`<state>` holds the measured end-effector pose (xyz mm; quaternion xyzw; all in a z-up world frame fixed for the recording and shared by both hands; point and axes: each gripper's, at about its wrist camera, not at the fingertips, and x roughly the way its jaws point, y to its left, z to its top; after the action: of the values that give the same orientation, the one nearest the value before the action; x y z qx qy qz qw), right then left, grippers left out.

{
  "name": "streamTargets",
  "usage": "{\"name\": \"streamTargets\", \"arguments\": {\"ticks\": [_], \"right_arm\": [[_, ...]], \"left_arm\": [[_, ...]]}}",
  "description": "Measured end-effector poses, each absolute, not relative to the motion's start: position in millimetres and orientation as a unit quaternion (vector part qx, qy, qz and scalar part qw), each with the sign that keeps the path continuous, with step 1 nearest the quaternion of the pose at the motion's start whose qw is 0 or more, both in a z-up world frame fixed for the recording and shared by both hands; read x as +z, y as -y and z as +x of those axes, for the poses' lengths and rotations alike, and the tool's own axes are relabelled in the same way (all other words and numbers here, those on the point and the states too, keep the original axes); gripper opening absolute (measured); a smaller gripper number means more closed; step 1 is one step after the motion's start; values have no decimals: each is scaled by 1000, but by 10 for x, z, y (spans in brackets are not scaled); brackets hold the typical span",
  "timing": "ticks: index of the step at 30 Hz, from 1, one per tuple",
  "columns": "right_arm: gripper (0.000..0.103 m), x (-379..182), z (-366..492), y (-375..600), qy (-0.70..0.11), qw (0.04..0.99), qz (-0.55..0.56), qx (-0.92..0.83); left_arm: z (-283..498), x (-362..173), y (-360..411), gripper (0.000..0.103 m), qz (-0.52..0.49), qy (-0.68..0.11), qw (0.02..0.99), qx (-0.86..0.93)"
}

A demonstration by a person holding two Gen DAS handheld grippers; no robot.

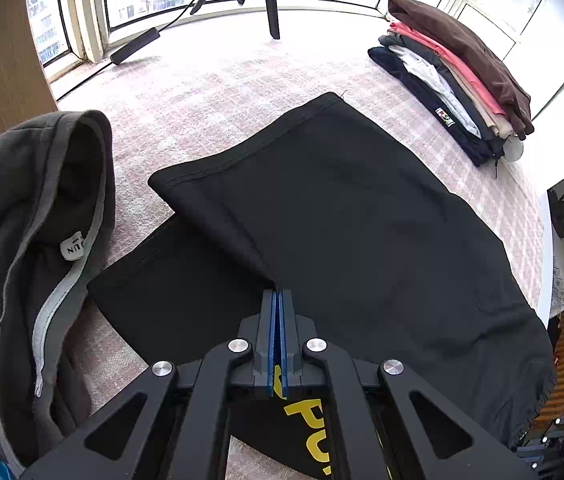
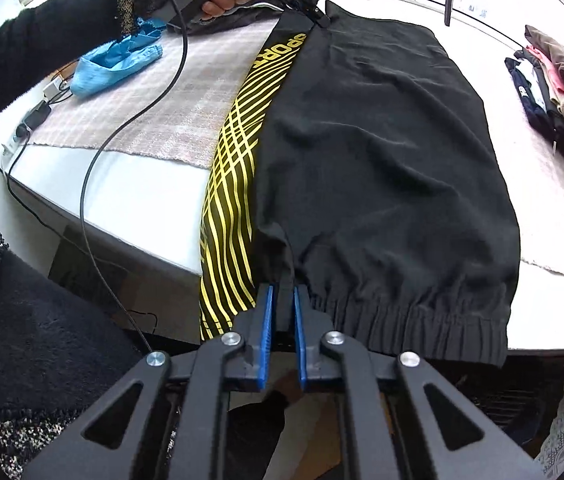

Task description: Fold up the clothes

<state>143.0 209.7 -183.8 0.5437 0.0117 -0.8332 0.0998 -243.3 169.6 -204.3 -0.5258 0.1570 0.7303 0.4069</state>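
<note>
Shorts: black shorts (image 2: 382,152) w/ yellow stripe side panel, spread on the checked pink cloth (image 2: 186,120) over the white table (image 2: 134,204); waistband end hangs past the near edge, leg hems at the far end.
L gripper: left gripper (image 1: 278,296) clenched on a fold of the shorts' edge, blue pads pressed together, fabric betw. them.
R gripper: right gripper (image 2: 281,292) grasping the elastic waistband at the near edge; jaws not fully together, cloth bunched in the gap.
Risk 1: waistband is thick and gathered, R grip looks shallow, so a pull could slip it free and the fold collapses.
Risk 2: two legs overlap unevenly at the far hem; lifting only the top layer would leave the bottom leg behind, skewed fold.
Risk 3: grey hoodie (image 1: 34,240) lies just beside the shorts on the left; a sweep of the fabric may drag it.
Risk 4: cable from L handle trails over the table, could snag.
Containers: none seen. Finished items sit as a folded stack (image 1: 454,76) far right, directly on the cloth, not in a bin.
Other: blue garment (image 2: 118,64) far left, apart from the shorts.
</note>
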Motion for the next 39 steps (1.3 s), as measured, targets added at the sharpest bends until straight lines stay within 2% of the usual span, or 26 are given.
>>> {"name": "streamTargets", "arguments": {"ticks": [7, 12, 16, 17, 19, 22, 24, 27, 29, 31, 34, 39], "right_arm": [[9, -1645, 1547, -2093, -22, 140, 534, -834], [9, -1701, 1591, -2074, -15, 184, 544, -819], [10, -1815, 1557, -1950, -36, 215, 569, -793], [10, -1797, 1554, -1972, -45, 208, 571, -793], [14, -1697, 1549, -2067, -45, 201, 571, -795], [26, -1390, 1564, -2352, 5, 210, 542, -814], [41, -1196, 1589, -2563, 45, 222, 519, -824], [42, -990, 1650, -2849, 64, 233, 485, -840], [42, -932, 1613, -2984, 42, 220, 466, -856], [42, -946, 1498, -3186, 25, 202, 462, -863], [42, -984, 1270, -3544, 7, 180, 459, -870], [42, -1128, 602, -3951, -3, 162, 455, -876]], "left_arm": [[-2264, -1856, -1421, 1, -509, -148, 397, 750], [-2271, -2041, -1318, 1, -523, -174, 360, 752], [-2272, -2040, -1239, 7, -533, -152, 339, 760], [-2259, -1988, -1202, 12, -533, -142, 338, 763], [-2207, -1857, -1109, 14, -525, -124, 339, 771], [-2010, -1614, -993, 14, -518, -99, 342, 778], [-1829, -1468, -893, 14, -516, -84, 345, 780], [-1529, -1358, -720, 15, -522, -59, 345, 778], [-1305, -1333, -649, 24, -532, -36, 340, 775], [-1105, -1391, -678, 28, -544, -19, 332, 770], [-900, -1557, -840, 29, -560, -17, 305, 770], [-822, -1810, -1030, 33, -577, 37, 254, 775]]}}
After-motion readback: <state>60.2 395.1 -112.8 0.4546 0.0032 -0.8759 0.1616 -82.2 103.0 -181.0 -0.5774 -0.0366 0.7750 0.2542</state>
